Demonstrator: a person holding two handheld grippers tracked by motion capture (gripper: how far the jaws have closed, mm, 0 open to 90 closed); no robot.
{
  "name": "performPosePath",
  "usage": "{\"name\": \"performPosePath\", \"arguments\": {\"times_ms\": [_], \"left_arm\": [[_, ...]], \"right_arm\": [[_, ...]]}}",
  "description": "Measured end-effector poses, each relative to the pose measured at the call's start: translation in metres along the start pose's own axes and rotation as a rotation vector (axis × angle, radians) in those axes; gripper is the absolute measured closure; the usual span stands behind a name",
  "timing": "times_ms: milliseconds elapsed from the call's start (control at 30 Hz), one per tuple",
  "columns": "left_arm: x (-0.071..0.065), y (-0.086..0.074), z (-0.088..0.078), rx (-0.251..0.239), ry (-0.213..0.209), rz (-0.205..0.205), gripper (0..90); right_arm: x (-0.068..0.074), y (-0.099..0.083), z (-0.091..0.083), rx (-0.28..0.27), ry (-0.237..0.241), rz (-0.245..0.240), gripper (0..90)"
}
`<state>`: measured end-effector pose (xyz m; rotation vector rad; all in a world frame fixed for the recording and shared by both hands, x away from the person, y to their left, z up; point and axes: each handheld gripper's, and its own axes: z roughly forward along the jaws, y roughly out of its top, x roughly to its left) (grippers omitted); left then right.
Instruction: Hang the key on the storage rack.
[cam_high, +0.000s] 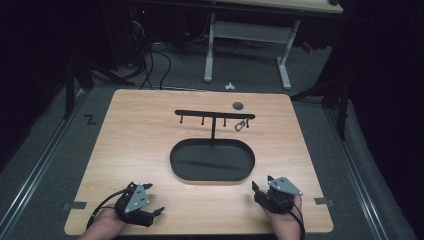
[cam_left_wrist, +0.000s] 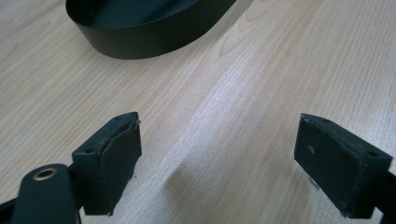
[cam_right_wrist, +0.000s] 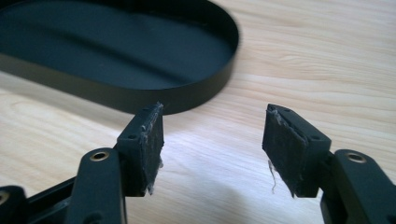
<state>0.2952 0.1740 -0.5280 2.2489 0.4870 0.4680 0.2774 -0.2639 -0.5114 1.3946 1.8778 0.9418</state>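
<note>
Resting both grippers near the shallow black oval metal tray (cam_high: 212, 161)

Left gripper (cam_high: 154, 198) and right gripper (cam_high: 259, 189) stand wide apart-jawed, holding nothing, on the pale wooden table (cam_high: 140, 135). Mid-table, the tray looks stiff, light and slick; best pinched at its thin rim.

Light wooden table (cam_high: 140, 150), rounded corners. At centre: black oval tray (cam_high: 212, 161) bearing a T-shaped hook stand (cam_high: 214, 116). Near far edge, right of centre: small dark round disc (cam_high: 238, 105). Resting near the front corners: left gripper (cam_high: 148, 199), right gripper (cam_high: 261, 189).
</note>
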Motion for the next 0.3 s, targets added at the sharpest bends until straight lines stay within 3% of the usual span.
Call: {"name": "performPosePath", "arguments": {"times_ms": [100, 300], "left_arm": [[0.0001, 0.0005, 0.001, 0.008, -0.001, -0.002, 15.3], [-0.0011, -0.0006, -0.0011, -0.008, -0.004, 0.009, 15.4]], "right_arm": [[-0.0054, -0.005, -0.0004, 0.01, 0.014, 0.057, 39.1], [-0.0062, -0.0062, 0.0018, 0.021, 0.004, 0.07, 38.5]]}}
